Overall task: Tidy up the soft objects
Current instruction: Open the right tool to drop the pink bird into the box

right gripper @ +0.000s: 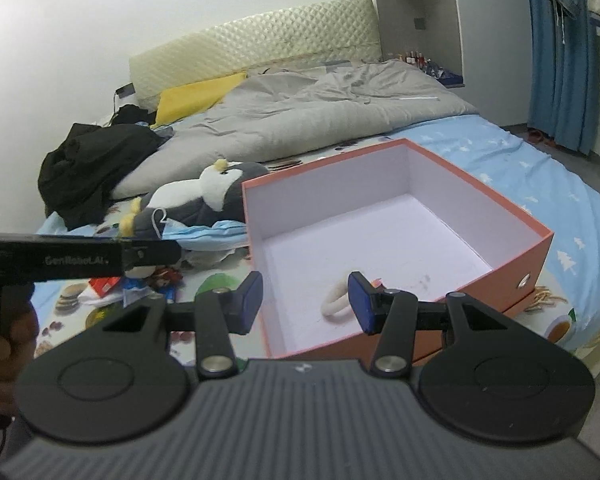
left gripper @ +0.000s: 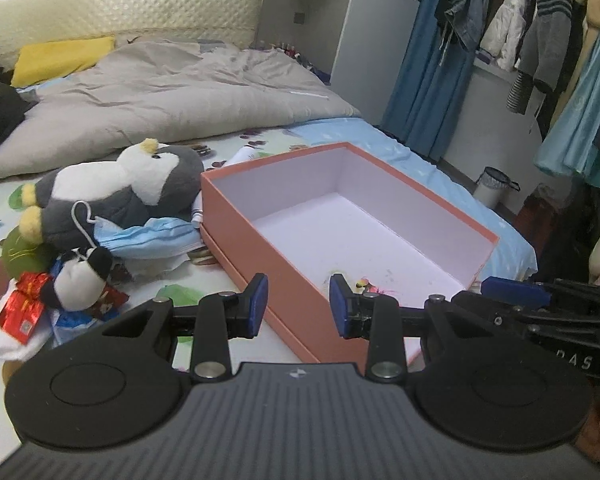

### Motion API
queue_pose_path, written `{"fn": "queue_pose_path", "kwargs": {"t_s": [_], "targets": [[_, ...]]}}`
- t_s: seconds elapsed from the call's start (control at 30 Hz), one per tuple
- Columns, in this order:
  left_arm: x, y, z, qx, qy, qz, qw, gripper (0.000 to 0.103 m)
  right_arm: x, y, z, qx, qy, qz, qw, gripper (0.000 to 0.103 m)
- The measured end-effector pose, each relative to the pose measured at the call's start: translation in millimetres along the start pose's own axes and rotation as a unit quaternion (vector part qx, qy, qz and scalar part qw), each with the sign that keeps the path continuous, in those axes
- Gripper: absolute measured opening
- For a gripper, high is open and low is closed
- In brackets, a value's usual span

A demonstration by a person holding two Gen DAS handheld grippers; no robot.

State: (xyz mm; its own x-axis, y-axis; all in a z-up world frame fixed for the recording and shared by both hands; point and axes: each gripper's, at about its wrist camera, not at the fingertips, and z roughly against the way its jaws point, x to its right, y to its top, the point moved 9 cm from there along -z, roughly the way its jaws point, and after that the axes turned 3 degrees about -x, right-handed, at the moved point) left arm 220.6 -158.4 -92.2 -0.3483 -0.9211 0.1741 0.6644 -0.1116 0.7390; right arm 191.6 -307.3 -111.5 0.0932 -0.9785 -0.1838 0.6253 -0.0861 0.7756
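An open orange box with a white inside stands on the bed; it also shows in the right wrist view. A small cream soft item lies in its near corner. A grey and white penguin plush lies left of the box, over a blue face mask; the penguin also shows in the right wrist view. A small black and white plush lies nearer. My left gripper is open and empty over the box's near edge. My right gripper is open and empty at the box's near corner.
A grey duvet and yellow pillow cover the far bed. Black clothes lie at the left. Red wrappers and a green plush lie by the toys. Hanging clothes and a small bin stand right.
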Motion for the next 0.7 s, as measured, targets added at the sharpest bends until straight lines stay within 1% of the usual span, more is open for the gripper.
{"fn": "queue_pose_path", "kwargs": {"t_s": [0.13, 0.23, 0.47, 0.6, 0.7], "targets": [[-6.1, -7.7, 18.1, 0.001, 0.004, 0.007, 1.0000, 0.039, -14.3, -7.1, 10.9, 0.003, 0.004, 0.013, 1.000, 0.050], [-14.5, -13.2, 29.0, 0.001, 0.015, 0.012, 0.9998, 0.039, -25.9, -12.3, 15.0, 0.002, 0.011, 0.021, 1.000, 0.050], [-33.8, -38.6, 51.5, -0.004, 0.031, 0.053, 0.9981, 0.039, -51.6, -23.2, 14.3, -0.012, 0.032, 0.031, 0.999, 0.051], [-44.1, -51.7, 63.3, -0.006, 0.044, 0.067, 0.9968, 0.039, -69.4, -27.9, 18.3, -0.007, 0.041, 0.060, 0.997, 0.051], [-56.9, -60.5, 75.1, -0.002, 0.061, 0.079, 0.9950, 0.039, -83.5, -33.8, 16.8, -0.017, 0.056, 0.070, 0.996, 0.051]]}}
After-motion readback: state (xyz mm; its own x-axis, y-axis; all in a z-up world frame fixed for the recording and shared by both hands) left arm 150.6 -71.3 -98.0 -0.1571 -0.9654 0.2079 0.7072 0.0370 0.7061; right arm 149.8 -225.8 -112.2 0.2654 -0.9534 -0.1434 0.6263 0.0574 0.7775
